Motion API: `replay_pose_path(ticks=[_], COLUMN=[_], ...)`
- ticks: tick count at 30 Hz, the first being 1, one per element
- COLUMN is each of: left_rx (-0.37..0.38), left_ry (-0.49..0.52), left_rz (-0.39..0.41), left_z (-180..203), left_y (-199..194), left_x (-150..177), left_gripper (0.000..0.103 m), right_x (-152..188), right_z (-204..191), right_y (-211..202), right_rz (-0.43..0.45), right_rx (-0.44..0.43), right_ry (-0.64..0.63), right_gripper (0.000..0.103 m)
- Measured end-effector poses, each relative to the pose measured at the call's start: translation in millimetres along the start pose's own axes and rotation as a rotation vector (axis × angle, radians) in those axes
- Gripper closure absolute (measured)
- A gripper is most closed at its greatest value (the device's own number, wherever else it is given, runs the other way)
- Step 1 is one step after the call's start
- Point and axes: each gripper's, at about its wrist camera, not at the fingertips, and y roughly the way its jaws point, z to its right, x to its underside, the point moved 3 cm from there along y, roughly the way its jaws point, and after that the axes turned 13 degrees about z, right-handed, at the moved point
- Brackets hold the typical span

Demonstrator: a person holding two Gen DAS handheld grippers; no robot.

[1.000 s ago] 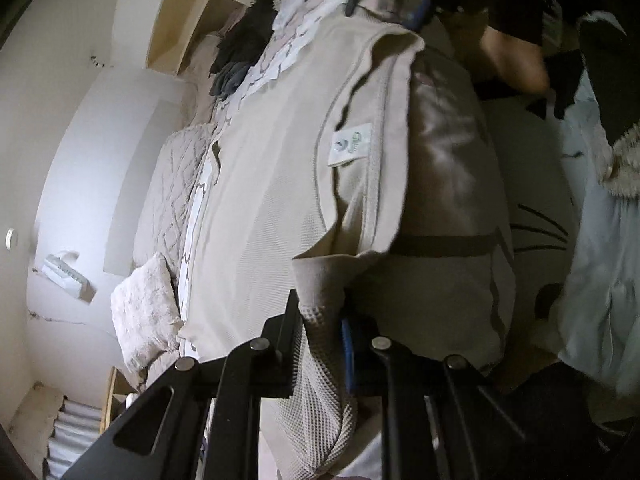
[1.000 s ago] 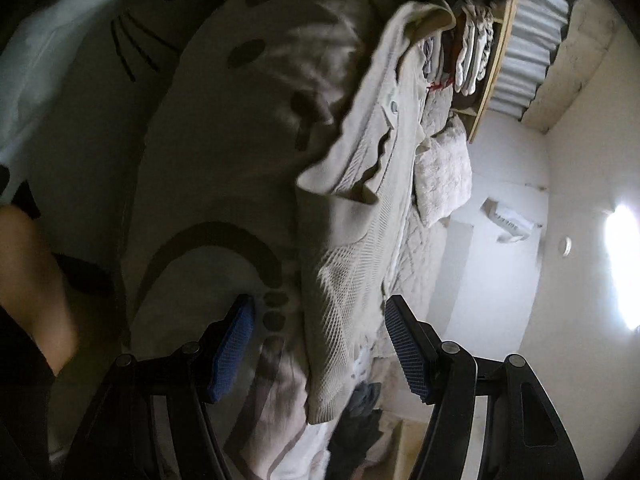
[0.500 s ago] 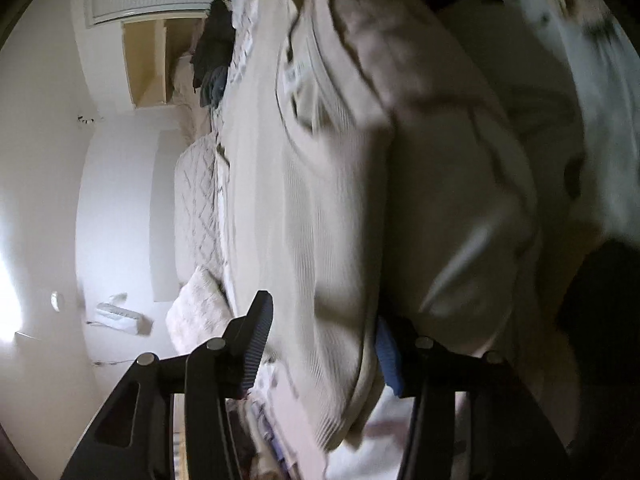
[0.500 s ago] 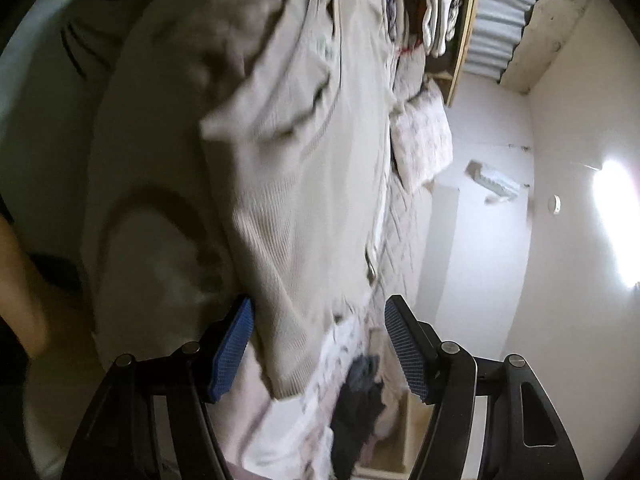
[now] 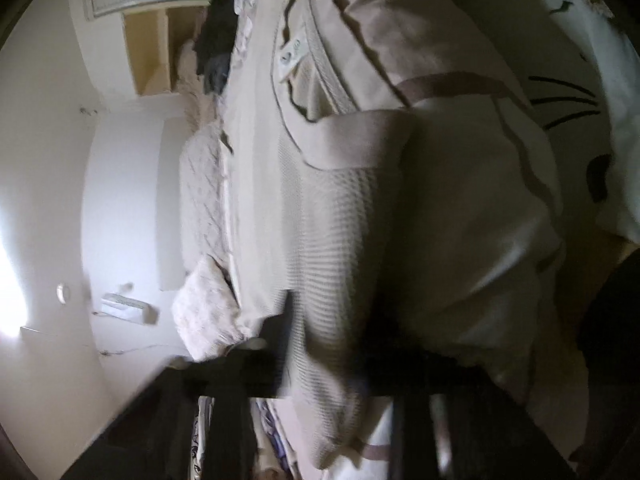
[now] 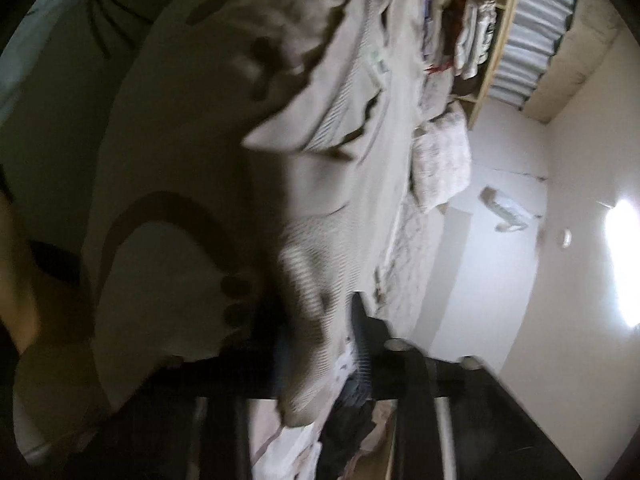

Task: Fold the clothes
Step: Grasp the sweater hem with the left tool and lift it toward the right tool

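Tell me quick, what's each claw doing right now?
Left claw: closing around the beige waffle-knit garment; blur hides whether it grips.
Right claw: same garment between its fingers; grip unclear.

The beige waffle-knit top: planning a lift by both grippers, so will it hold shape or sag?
The beige waffle-knit top will likely sag: it bunches between the left gripper fingers and drapes in folds. Probably light, since it lies thin on the cat-print bedding. The textured knit should resist slipping in the right gripper.

Both views motion-blurred; beige garment [image 5: 336,240] covers left gripper [image 5: 326,344] and right gripper [image 6: 320,340] fingertips, grip unclear.
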Motion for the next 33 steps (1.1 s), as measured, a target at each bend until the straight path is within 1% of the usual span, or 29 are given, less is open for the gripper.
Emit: replay_pose_path(ticks=[2,5,7,10,13,15,18,23,24,26,30,31,33], left_rx=[-0.023,-0.095,-0.141,-0.179,-0.199,-0.211,-0.229,-0.259,-0.264,-0.249,-0.213,-0.199,-0.144], left_ry=[-0.039,-0.12,-0.164,-0.237,-0.269,-0.288,-0.316,-0.363,-0.372,-0.406,-0.457,-0.476,-0.513], left_rz=[0.0,-0.007,-0.018,-0.056,-0.091,-0.115,-0.15,-0.208,-0.22,-0.248,-0.3,-0.31,-0.327], left_z=[-11,-47,-71,-107,-139,-160,-191,-243,-253,-267,-281,-283,-279], left_y=[-3,-5,-2,16,56,85,128,199,213,249,317,333,360], left_x=[0,1,5,17,33,44,61,89,95,104,119,123,127], left_gripper=[0.096,0.096,0.096,0.096,0.096,0.096,0.096,0.096,0.096,0.096,0.096,0.096,0.096], right_x=[0,6,15,31,48,60,77,104,107,113,123,126,131], right_z=[7,43,68,105,134,159,192,241,247,254,267,265,260], right_y=[-1,-2,9,28,54,82,125,221,240,277,347,366,396], right_rz=[-0.004,-0.032,-0.064,-0.112,-0.144,-0.163,-0.188,-0.22,-0.226,-0.237,-0.26,-0.269,-0.289], right_rx=[-0.01,0.059,0.095,0.148,0.201,0.237,0.266,0.292,0.288,0.269,0.228,0.206,0.154], right_ry=[0.024,0.125,0.163,0.204,0.189,0.177,0.182,0.185,0.187,0.196,0.212,0.214,0.227], right_gripper=[0.095,0.098,0.098,0.098,0.098,0.098,0.098,0.098,0.098,0.098,0.098,0.098,0.098])
